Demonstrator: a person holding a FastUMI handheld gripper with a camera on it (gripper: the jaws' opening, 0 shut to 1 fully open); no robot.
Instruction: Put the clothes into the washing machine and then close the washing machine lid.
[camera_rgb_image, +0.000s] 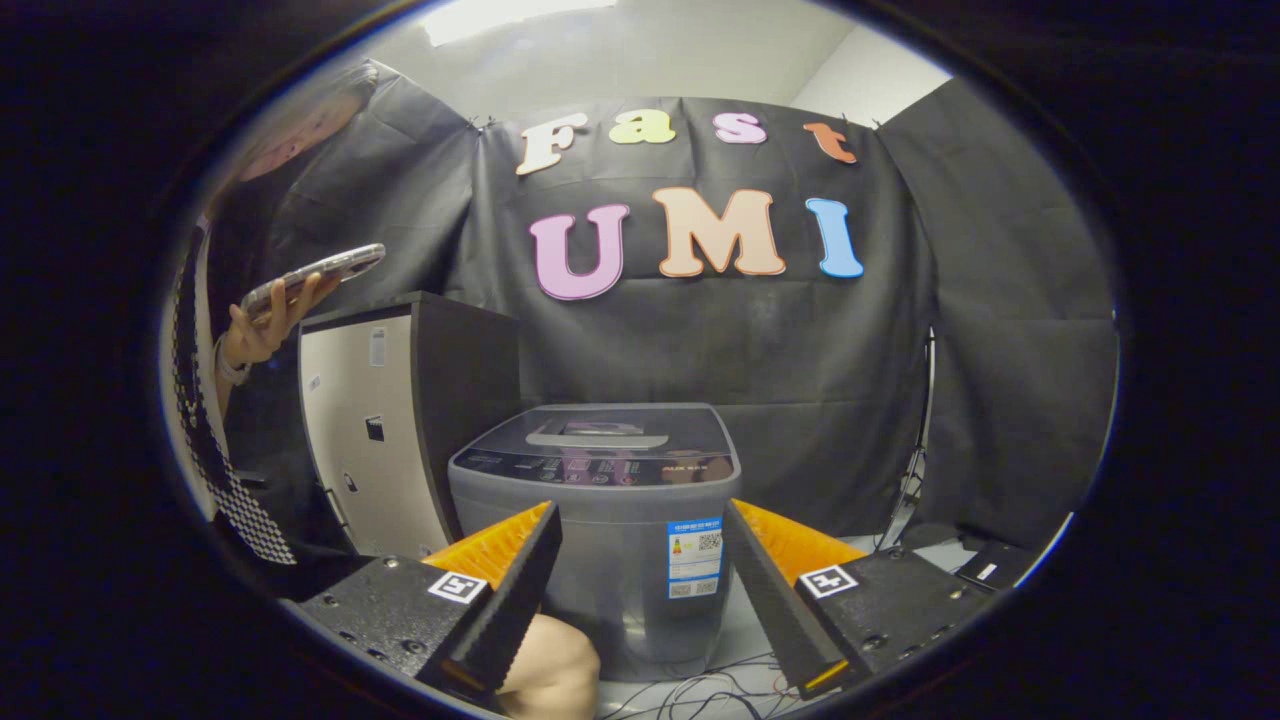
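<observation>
Washing machine (600, 520) sits lid-down just beyond the spread, empty fingers (515, 590), cabinet (400, 430) beside it, someone's phone hand (262, 325) nearby.

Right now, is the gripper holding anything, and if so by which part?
No. The gripper is open, fingers spread with nothing between them. The washing machine, lid down, stands beyond them, untouched.

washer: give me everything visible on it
The washer is a grey plastic top-loader standing upright on the floor, just beyond the open claw, framed between its fingers and untouched. Its dark lid lies shut, with a control strip along the front edge. A sticker sits on the front. A tall cabinet stands beside it; cables lie at its foot.
</observation>
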